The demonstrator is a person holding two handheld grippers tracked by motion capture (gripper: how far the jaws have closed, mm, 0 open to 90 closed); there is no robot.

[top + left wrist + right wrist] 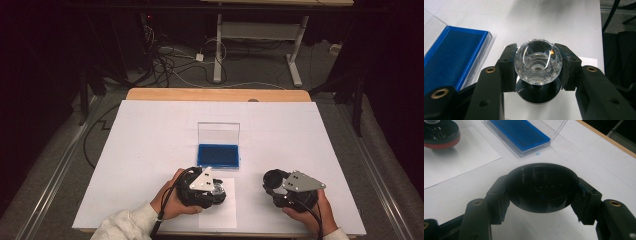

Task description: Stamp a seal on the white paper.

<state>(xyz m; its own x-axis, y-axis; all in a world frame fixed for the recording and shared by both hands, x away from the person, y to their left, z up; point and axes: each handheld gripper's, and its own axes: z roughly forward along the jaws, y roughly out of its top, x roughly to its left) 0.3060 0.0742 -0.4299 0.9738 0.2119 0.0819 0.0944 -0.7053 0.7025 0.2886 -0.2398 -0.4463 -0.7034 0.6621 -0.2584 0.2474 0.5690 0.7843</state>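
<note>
1. Glass, faceted and slick: the crystal knob [538,62] sits clamped in my left gripper [537,65], just above a dark base [537,93] on the paper [218,209].
2. Likely heavy and chip-prone; I'd squeeze its widest facets, gently.
3. My right gripper [541,191] clasps a stiff, light-looking black cap [542,187] by its rim, near the blue case [218,155].

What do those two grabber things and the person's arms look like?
Each gripper, the left gripper and the right gripper, is black with a grey three-cornered plate on top, brass-ringed holes and a black cable. The person wears whitish sleeves.
</note>
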